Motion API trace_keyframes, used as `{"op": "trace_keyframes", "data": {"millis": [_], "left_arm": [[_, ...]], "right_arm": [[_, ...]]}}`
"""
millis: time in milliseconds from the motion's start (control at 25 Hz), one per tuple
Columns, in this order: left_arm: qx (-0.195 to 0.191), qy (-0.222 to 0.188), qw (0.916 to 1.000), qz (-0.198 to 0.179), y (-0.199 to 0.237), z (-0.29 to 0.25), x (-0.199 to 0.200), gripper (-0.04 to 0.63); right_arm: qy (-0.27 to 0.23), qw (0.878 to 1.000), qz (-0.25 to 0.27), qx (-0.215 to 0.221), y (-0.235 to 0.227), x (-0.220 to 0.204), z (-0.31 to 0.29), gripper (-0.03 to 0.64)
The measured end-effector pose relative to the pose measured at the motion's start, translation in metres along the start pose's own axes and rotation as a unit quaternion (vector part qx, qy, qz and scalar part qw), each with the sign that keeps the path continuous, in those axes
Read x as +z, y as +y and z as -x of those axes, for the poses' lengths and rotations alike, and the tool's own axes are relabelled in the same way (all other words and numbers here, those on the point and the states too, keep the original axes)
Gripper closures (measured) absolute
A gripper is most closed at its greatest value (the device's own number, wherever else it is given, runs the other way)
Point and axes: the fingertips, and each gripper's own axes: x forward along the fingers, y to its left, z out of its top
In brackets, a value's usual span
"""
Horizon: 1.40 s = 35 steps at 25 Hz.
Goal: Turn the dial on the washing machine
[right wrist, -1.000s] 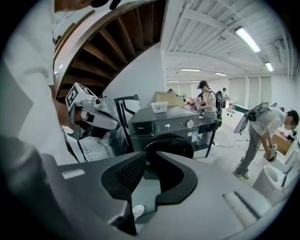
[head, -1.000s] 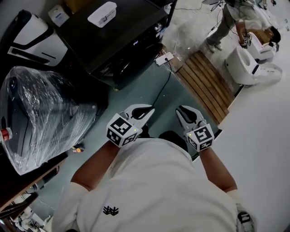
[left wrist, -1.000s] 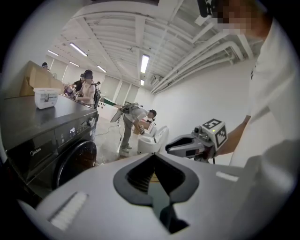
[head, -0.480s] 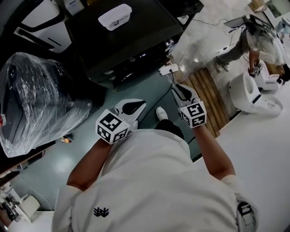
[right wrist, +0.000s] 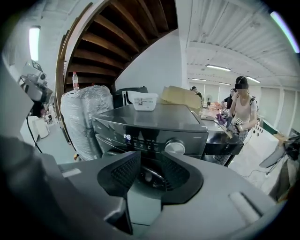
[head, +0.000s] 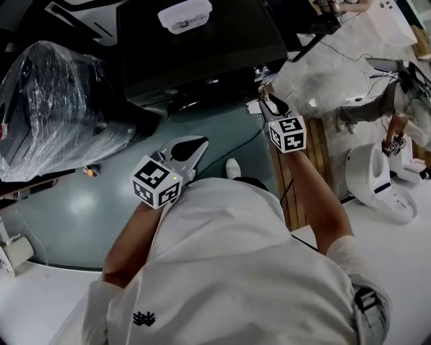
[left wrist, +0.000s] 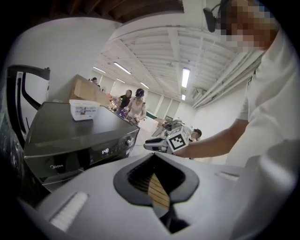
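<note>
The dark washing machine (head: 202,54) stands ahead of me, its round silver dial (right wrist: 175,147) at the right end of the control panel beside the lit display. My right gripper (head: 267,101) is stretched out close to the machine's front right corner. It points at the panel with the dial just above its right jaw, not touching it. Its jaws (right wrist: 149,171) are opening, with nothing between them. My left gripper (head: 200,143) hangs back near my body, shut and empty. From the left gripper view the dial (left wrist: 128,140) shows just left of the right gripper (left wrist: 149,145).
A white box (head: 184,15) lies on the machine's top. A plastic-wrapped appliance (head: 60,108) stands to the left. A power strip and cable (head: 254,106) lie on the floor by wooden slats (head: 316,148). A white appliance (head: 377,178) and people are off to the right.
I have stepped closer to the washing machine. My right gripper has reached forward from beside my body to the machine's front right corner. The left gripper stayed low near my body.
</note>
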Motion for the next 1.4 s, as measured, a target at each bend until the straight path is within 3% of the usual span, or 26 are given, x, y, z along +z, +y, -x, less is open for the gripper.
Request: {"op": "trace_keyframes", "data": {"millis": [280, 760, 1400], "left_arm": [[0.057, -0.019, 0.9978, 0.027, -0.01, -0.001, -0.001, 0.541], [0.084, -0.017, 0.9948, 0.056, -0.034, -0.001, -0.019, 0.541], [0.09, -0.004, 0.9951, 0.04, -0.034, 0.008, -0.016, 0.541]], "right_arm": [[0.004, 0.999, 0.046, -0.022, -0.036, -0.002, -0.047, 0.438], [0.029, 0.995, 0.069, -0.062, -0.063, -0.015, -0.095, 0.344], [0.026, 0.996, 0.027, -0.082, -0.072, -0.01, -0.117, 0.347]]}}
